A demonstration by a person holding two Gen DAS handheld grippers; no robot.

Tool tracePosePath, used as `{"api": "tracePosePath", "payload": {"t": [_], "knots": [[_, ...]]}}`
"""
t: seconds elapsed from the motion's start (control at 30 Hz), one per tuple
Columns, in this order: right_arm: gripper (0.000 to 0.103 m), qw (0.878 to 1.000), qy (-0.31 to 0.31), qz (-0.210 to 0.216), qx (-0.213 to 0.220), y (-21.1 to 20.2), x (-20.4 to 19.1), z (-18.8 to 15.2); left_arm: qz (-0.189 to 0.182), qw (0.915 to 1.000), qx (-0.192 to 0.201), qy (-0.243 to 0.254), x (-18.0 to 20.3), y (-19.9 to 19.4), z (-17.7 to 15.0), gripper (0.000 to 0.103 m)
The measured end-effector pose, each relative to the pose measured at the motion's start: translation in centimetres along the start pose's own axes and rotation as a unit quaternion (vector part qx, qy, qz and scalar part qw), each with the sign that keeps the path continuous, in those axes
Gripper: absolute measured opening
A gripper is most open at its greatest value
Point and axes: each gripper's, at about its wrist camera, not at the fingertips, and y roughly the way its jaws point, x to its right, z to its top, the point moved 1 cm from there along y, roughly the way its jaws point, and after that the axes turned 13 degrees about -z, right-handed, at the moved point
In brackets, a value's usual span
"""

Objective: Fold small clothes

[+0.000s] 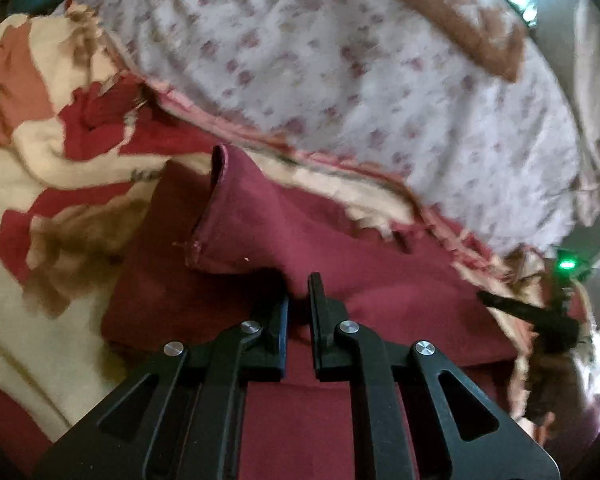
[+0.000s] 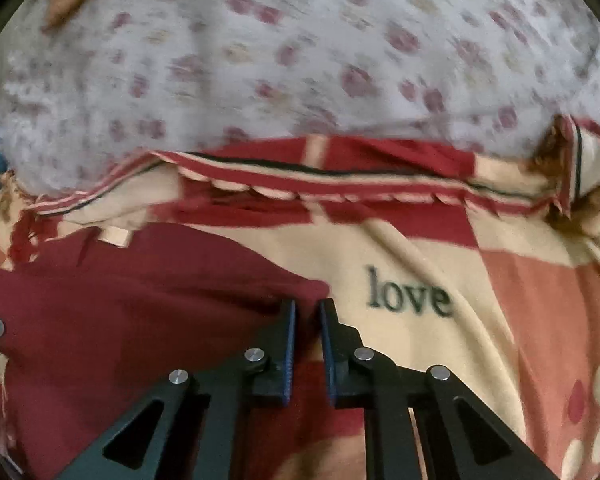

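Left gripper (image 1: 299, 292): lower centre of the left wrist view; jaws nearly together with a narrow gap, a raised fold of the maroon garment (image 1: 228, 236) at the tips; whether the cloth is pinched cannot be told
Right gripper (image 2: 307, 312): lower centre of the right wrist view; jaws close with a slim gap, tips at the garment's edge; grip cannot be told
Maroon garment, right view (image 2: 120, 312): spread over lower left, its edge ending just beside the right gripper's tips
Garment position: lies on the patterned blanket (image 2: 400, 256), in front of both grippers
Blanket detail: cream and red patches, the word "love" (image 2: 410, 300) at centre right
Risk: a jaw may catch blanket along with garment, since both are red and lie touching; the fold would then drag the bedding
Risk, second: a thin single-layer pinch may slip free when lifted, leaving a lopsided fold
Floral sheet (image 1: 340, 80): fills the upper frame beyond the blanket's fringed border; clear of the work
Brown cloth (image 1: 460, 20): upper right, well apart
Obstruction: rumpled blanket ridges at left give an uneven folding surface
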Motion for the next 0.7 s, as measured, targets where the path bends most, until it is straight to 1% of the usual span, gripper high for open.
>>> {"api": "tracePosePath", "payload": {"t": [0.03, 0.1, 0.17, 0.2, 0.23, 0.3, 0.37, 0.4, 0.43, 0.47, 0.5, 0.53, 0.57, 0.6, 0.63, 0.67, 0.7], "knots": [[0.011, 1.000, 0.009, 0.013, -0.002, -0.2, 0.4, 0.0, -0.002, 0.9999, -0.002, -0.015, -0.7, 0.0, 0.0, 0.008], [0.013, 0.999, 0.019, 0.025, 0.015, -1.9, 1.0, -0.3, -0.006, 0.9994, -0.001, -0.034, -1.6, -0.3, 0.2, 0.009], [0.037, 0.998, 0.007, 0.047, 0.027, -4.3, 1.2, -1.2, -0.009, 0.9988, 0.003, -0.047, -2.1, -0.8, 0.3, 0.012], [0.054, 0.998, 0.002, 0.060, 0.025, -5.2, 1.2, -1.7, -0.009, 0.9986, 0.004, -0.052, -2.2, -1.0, 0.4, 0.013], [0.057, 0.997, -0.005, 0.079, 0.021, -6.1, 1.1, -2.4, -0.006, 0.9985, 0.006, -0.054, -2.3, -1.2, 0.4, 0.016], [0.057, 0.995, -0.025, 0.100, 0.008, -7.2, 0.2, -3.9, 0.004, 0.9984, 0.014, -0.055, -2.3, -1.6, 0.4, 0.019], [0.057, 0.995, -0.038, 0.094, 0.001, -7.3, -0.8, -5.2, 0.013, 0.9982, 0.019, -0.055, -2.4, -1.9, 0.4, 0.022], [0.053, 0.995, -0.048, 0.090, -0.002, -7.0, -1.2, -5.8, 0.016, 0.9982, 0.018, -0.055, -2.5, -2.1, 0.3, 0.022], [0.031, 0.995, -0.062, 0.084, -0.005, -6.5, -1.5, -6.4, 0.019, 0.9980, 0.016, -0.058, -2.5, -2.4, 0.2, 0.022], [0.022, 0.994, -0.070, 0.079, -0.008, -6.3, -1.7, -6.7, 0.022, 0.9978, 0.015, -0.061, -2.6, -2.7, 0.1, 0.023], [0.019, 0.995, -0.073, 0.068, -0.003, -6.5, -1.6, -7.1, 0.028, 0.9975, 0.015, -0.063, -2.6, -3.3, 0.1, 0.025], [0.014, 0.995, -0.077, 0.060, 0.004, -6.7, -1.4, -7.4, 0.040, 0.9973, 0.021, -0.059, -2.6, -4.0, 0.0, 0.027], [0.012, 0.995, -0.085, 0.045, 0.013, -7.1, -1.1, -7.7, 0.048, 0.9970, 0.030, -0.053, -2.5, -4.6, 0.0, 0.031], [0.006, 0.996, -0.088, 0.025, 0.017, -7.1, -0.7, -7.9, 0.056, 0.9963, 0.042, -0.049, -2.5, -5.3, 0.0, 0.033], [0.001, 0.996, -0.087, 0.000, 0.014, -6.8, -0.2, -7.9, 0.064, 0.9955, 0.053, -0.046, -2.4, -5.7, 0.1, 0.041], [0.001, 0.996, -0.086, -0.020, 0.001, -6.2, 0.5, -8.1, 0.067, 0.9952, 0.059, -0.041, -2.3, -5.9, 0.3, 0.045], [0.001, 0.997, -0.075, -0.013, -0.006, -5.9, 1.3, -8.3, 0.065, 0.9955, 0.059, -0.035, -2.0, -5.9, 0.4, 0.045]]}}
